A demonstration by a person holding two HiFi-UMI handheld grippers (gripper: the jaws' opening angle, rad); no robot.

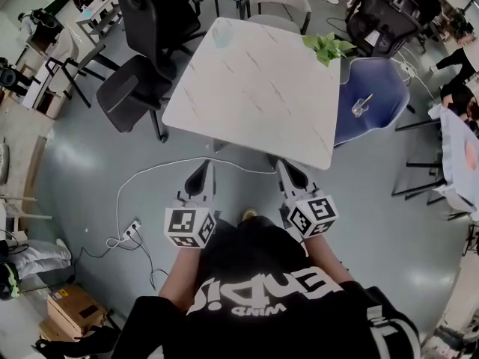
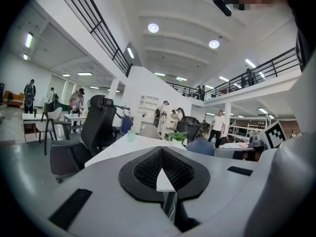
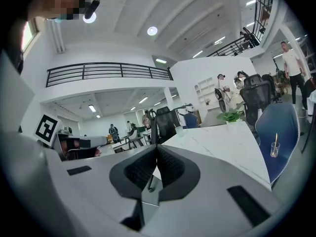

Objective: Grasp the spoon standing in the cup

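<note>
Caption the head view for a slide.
Left hand-held gripper and right hand-held gripper, both shut, face the white table; the spoon stands in a cup on the blue chair.

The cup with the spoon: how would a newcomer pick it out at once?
Find the white marble table, then the blue chair on its right in the head view. On that seat stands a clear cup with a spoon in it; the pale green cup sits on the table itself.
</note>
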